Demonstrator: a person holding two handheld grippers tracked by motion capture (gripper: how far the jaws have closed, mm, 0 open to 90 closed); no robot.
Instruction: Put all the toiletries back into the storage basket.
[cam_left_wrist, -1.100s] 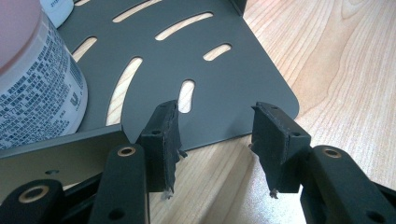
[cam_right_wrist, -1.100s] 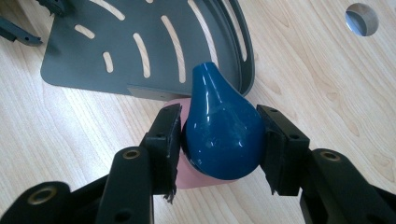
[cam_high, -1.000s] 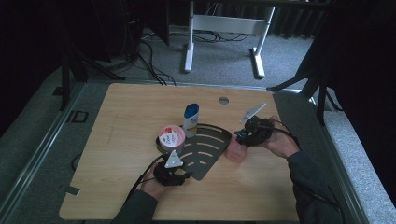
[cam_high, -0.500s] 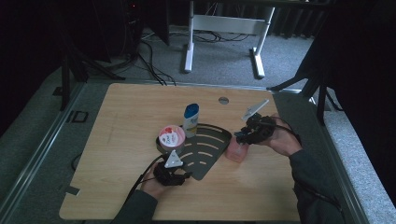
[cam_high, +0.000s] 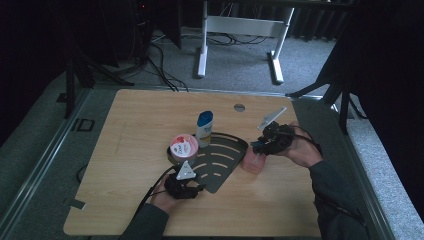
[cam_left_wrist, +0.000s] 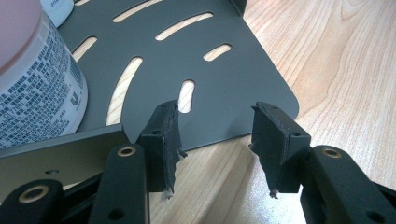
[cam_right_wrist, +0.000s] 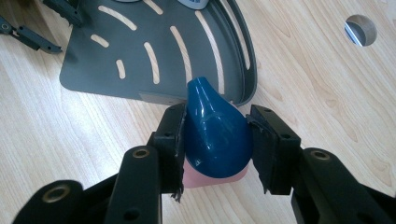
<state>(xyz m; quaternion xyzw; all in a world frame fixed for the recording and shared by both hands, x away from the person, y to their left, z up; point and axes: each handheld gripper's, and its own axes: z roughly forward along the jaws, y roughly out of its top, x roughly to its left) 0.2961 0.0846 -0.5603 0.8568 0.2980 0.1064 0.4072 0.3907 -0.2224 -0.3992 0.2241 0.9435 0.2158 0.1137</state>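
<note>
I have the right gripper (cam_right_wrist: 215, 144) on a pink bottle (cam_high: 252, 164) with a dark blue cap (cam_right_wrist: 215, 135). Its jaws have just been closing, and in the right gripper view the pads press on both sides of the cap, so it is grasping the bottle by the cap. The bottle stands upright on the table (cam_high: 130, 125), just beside the right-hand curved rim of the dark slotted rack (cam_high: 220, 165) and toward the table's right edge.

My left gripper (cam_left_wrist: 217, 140) sits at the rack's near edge, toward the table's near side. Its jaws stand apart with nothing clamped between them; in the left gripper view the left pad overlaps the rack's edge and the right pad is over bare wood near the rounded corner.

On the rack's far left part stands a round tub with a pink and white lid (cam_high: 181, 147), and just beside it, at the rack's far edge, a white bottle with a blue cap (cam_high: 204, 128). Farther toward the table's far edge there is a small round hole (cam_high: 239, 107) in the wood.
</note>
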